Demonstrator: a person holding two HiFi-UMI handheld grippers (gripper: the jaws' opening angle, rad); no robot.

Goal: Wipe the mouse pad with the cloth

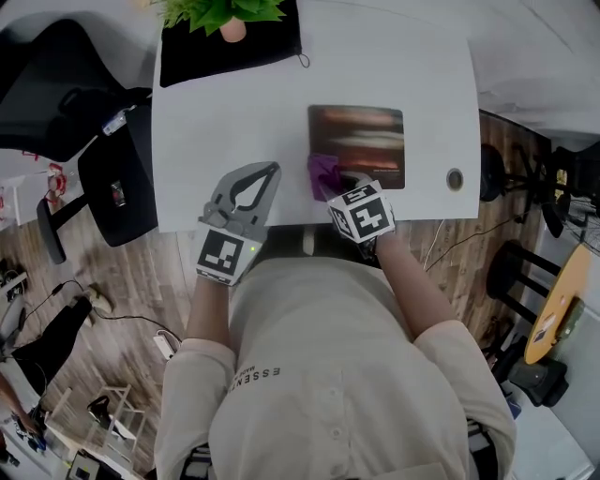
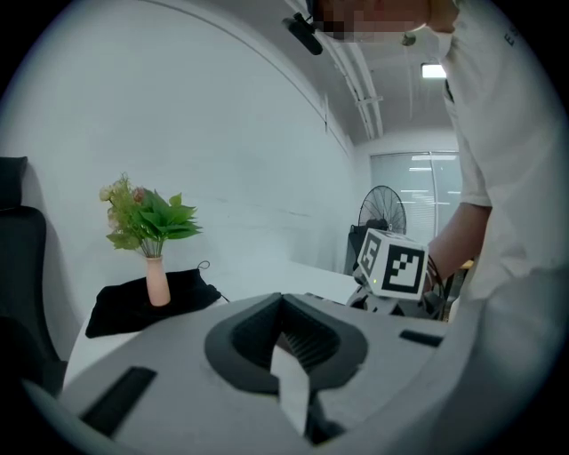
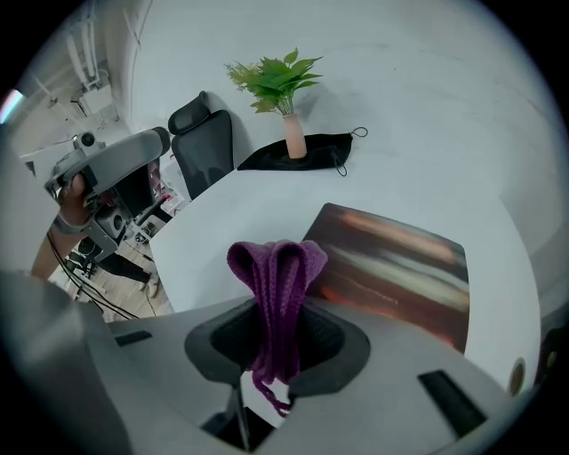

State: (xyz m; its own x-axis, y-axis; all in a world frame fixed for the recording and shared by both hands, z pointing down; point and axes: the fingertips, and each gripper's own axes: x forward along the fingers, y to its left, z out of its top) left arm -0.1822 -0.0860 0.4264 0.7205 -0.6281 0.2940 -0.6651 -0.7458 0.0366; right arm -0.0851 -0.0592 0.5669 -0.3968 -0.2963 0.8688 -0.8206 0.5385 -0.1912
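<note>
The mouse pad (image 1: 356,145) lies flat on the white table (image 1: 234,112), toward 1 o'clock from the table's middle in the head view. The purple cloth (image 1: 323,175) hangs at the pad's 7 o'clock corner, pinched by the right gripper (image 1: 336,187). The left gripper (image 1: 270,171) hovers over bare table at 9 o'clock from the right one, well apart from the pad. A potted plant (image 1: 225,14) stands at the table's 11 o'clock end.

In the left gripper view, the jaws are pressed together with nothing between them. The view looks across the table toward the plant.

In the right gripper view, the jaws are clamped on the middle of the cloth. A folded bunch rises above them and a thin tail hangs below. The pad spreads from 12 to 3 o'clock beyond the bunch.

Wiping is probably about to begin. It likely goes best if the bunch is lowered until it flattens on the pad. Overlapping strokes from the 7 o'clock corner toward 3 o'clock should then cover it. Resting the left gripper on the pad's 9 o'clock edge should stop it sliding.
</note>
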